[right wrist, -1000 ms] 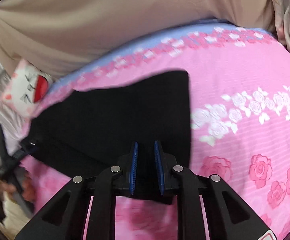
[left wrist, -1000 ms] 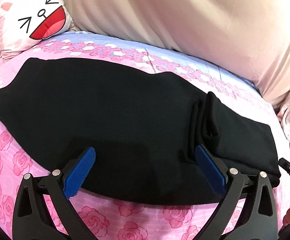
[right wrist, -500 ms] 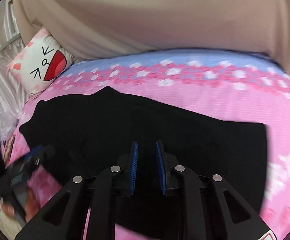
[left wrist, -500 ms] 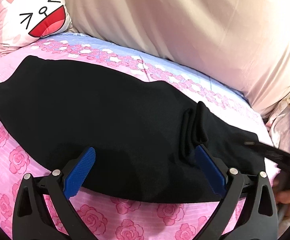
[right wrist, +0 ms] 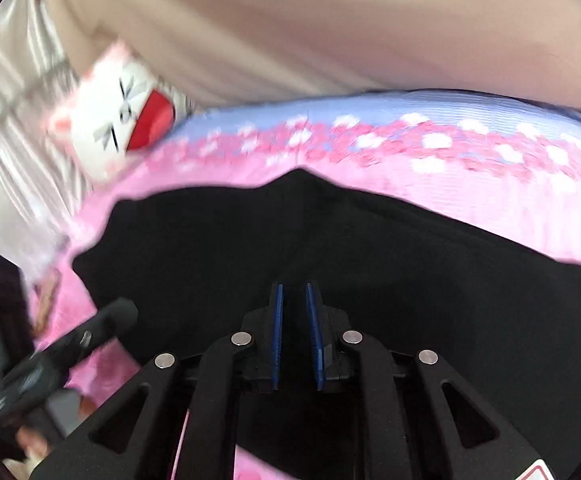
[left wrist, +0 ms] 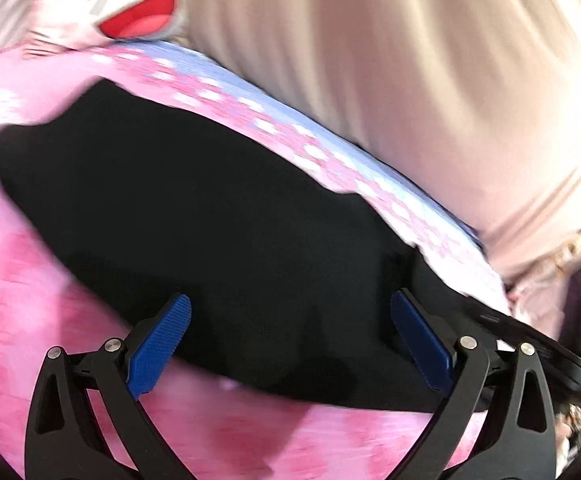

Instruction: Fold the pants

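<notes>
Both my claws have swept across the bed, views now blurred.

Left claw (left wrist: 290,316) gapes wide, empty, above the pants (left wrist: 210,216) lying flat on the bed (left wrist: 22,264); pillow (left wrist: 130,8) at 11 o'clock. Right claw (right wrist: 292,312), nearly shut, has just narrowed; whether it pinches cloth I cannot tell.

Both views come from 2 fisheye cameras, 1 on each gripper, looking forward and down along the fingers from close above the bed (left wrist: 30,280). The left wrist view faces the black pants (left wrist: 218,216) with the cat pillow (left wrist: 130,8) at upper left. The right wrist view faces the same pants (right wrist: 370,248) and pillow (right wrist: 114,128). Both share the beige cover (left wrist: 370,80) behind.
</notes>
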Tool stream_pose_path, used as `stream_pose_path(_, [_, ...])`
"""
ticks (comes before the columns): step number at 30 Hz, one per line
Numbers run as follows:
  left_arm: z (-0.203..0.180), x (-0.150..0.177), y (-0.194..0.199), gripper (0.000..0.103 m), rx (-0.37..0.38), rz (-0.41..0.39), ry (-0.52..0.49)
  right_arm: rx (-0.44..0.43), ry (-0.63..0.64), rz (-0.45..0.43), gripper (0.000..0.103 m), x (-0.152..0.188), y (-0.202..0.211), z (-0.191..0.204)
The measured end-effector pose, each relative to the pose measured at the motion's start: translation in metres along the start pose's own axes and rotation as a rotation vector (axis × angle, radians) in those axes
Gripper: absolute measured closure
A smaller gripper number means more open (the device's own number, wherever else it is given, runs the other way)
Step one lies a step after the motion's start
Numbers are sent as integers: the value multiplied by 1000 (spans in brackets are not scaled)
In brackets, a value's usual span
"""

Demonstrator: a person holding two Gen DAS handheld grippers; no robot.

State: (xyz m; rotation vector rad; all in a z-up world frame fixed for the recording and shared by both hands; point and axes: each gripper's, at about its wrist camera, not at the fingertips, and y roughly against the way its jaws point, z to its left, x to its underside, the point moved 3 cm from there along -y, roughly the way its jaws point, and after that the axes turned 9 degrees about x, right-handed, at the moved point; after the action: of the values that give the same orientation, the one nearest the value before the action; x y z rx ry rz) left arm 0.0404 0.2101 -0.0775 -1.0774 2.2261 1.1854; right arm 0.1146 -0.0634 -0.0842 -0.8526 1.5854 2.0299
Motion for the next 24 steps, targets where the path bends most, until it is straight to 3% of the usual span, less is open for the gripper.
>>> stream_pose_path(1, [9,-4,9,5,-29,-13,8,34,2,-31,87,3,15,-11])
stream_pose_path(4, [55,-21,37,5,-123,-49,134,184,11,-116,66,17,56,-42])
stream_pose_path(5, [71,-26,41,5,-128,-49,199,210,11,-130,61,21,63,-48])
stream_pose_path(8, [112,-38,37,5,-83,-37,399,249,-16,-141,61,34,78,-72])
stream_pose_path(16, [122,-79,1,7,-191,-76,389,267,-169,-124,60,60,92,-127])
stream_pose_path(17, [120,-81,-3,12,-194,-69,379,267,-182,-126,60,63,94,-132])
stream_pose_path(18, [120,-83,-7,40,-204,-62,370,269,-195,-124,59,67,96,-137])
stream_pose_path(19, [117,-82,-15,74,-219,-31,360,274,-214,-125,58,71,98,-145])
stream_pose_path(22, [111,-83,-15,83,-256,-28,360,283,-256,-127,54,82,101,-161])
stream_pose_path(24, [72,-89,-8,83,-294,-51,246,285,-278,-127,54,87,104,-171])
